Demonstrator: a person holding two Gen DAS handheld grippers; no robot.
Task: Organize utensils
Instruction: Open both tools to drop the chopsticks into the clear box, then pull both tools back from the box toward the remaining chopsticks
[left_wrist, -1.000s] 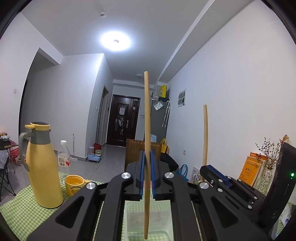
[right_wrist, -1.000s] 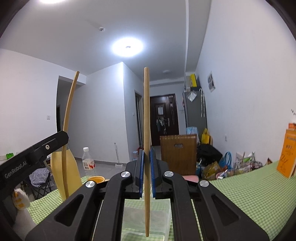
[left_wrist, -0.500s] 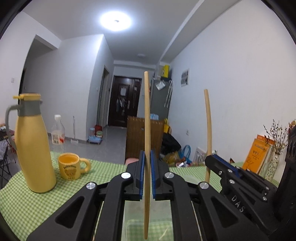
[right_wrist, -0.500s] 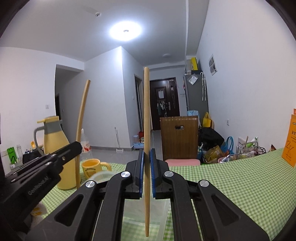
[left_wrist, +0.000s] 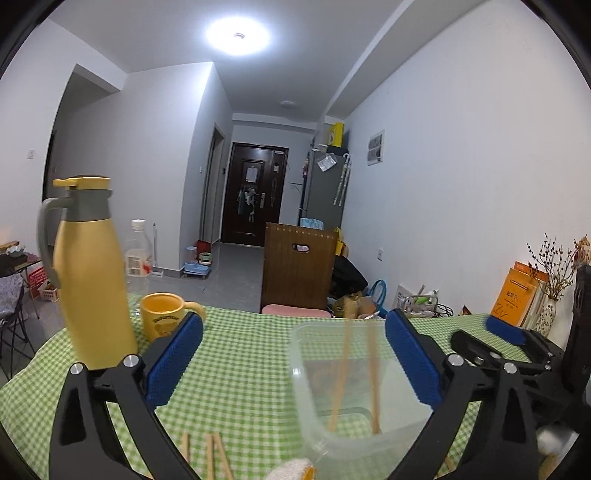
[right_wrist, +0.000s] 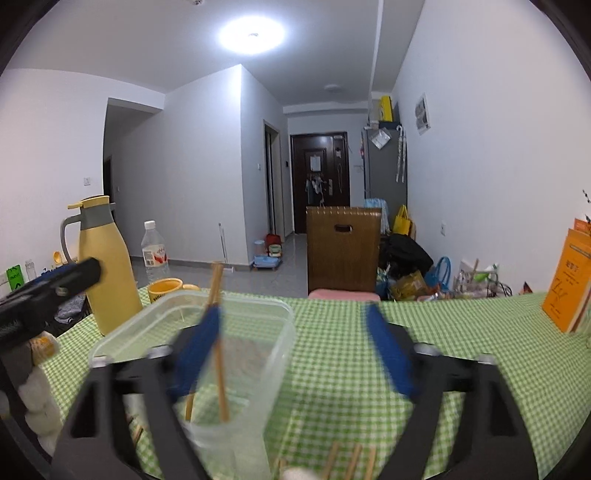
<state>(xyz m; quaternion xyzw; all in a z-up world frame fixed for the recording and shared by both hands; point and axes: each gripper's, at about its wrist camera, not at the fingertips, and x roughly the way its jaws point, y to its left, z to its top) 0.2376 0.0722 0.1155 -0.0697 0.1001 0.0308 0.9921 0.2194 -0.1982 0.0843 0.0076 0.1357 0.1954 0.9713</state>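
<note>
Now both jaws are opening with nothing between them: the left hand-held gripper (left_wrist: 293, 354) and the right hand-held gripper (right_wrist: 295, 354) stand wide apart over the green-checked desk (left_wrist: 240, 354). Two slender wooden chopsticks (left_wrist: 341, 373) stand leaning inside the clear rectangular plastic container (left_wrist: 306, 402), their tips poking above its rim. More wooden chopsticks (right_wrist: 352, 461) lie loose on the cloth near the bottom edge. A tall yellow thermos jug (left_wrist: 90, 273) and a yellow mug (left_wrist: 162, 315) stand at the left.

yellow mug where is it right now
In the left wrist view the yellow mug stands on the green checked tablecloth at the left, right beside the tall yellow thermos jug and in front of a clear water bottle.
</note>
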